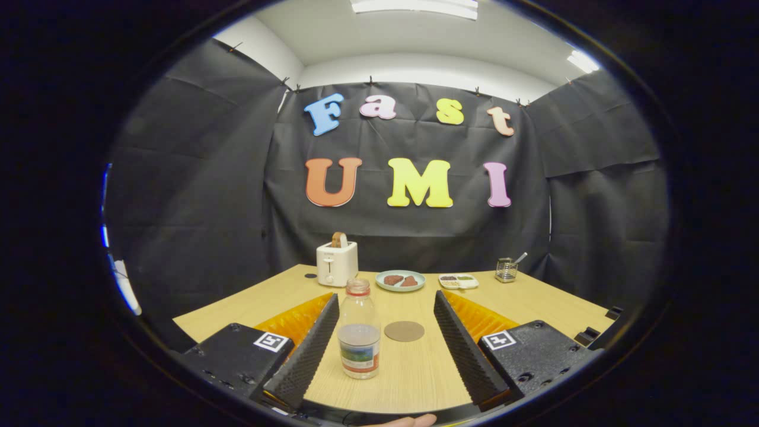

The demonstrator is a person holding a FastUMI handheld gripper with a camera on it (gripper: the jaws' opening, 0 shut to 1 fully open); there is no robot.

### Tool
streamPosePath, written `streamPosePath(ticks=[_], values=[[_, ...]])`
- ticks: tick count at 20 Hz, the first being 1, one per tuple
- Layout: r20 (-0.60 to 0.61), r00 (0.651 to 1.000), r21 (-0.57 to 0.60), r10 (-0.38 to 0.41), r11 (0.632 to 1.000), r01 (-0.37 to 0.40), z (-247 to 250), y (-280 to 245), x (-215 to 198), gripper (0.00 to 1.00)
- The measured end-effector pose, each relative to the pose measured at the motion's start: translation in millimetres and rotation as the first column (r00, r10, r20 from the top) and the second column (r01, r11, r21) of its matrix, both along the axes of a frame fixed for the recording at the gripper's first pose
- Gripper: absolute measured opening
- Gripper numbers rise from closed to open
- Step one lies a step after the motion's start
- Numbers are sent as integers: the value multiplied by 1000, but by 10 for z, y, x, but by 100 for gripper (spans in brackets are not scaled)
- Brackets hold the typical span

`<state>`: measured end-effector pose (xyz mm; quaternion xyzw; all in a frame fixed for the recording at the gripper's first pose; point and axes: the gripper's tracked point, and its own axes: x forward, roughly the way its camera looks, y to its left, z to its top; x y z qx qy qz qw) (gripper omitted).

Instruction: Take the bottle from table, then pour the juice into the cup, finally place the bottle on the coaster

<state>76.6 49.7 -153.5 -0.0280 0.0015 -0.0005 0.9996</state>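
One clear bottle [359, 335] (round-shouldered) between the spread gripper [386, 302] fingers.

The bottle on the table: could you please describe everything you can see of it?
The bottle is clear plastic, with a reddish cap on, a coloured label low on its body and little visible inside. It stands upright on the table between the open gripper's fingers, nearer the left one, untouched. The coaster lies just beside it.
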Motion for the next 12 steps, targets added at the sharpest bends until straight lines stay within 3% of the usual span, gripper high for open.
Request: streamPosePath(ticks=[12], values=[[-44, 999, -25, 14, 1000, -15, -833, 262, 524, 100]])
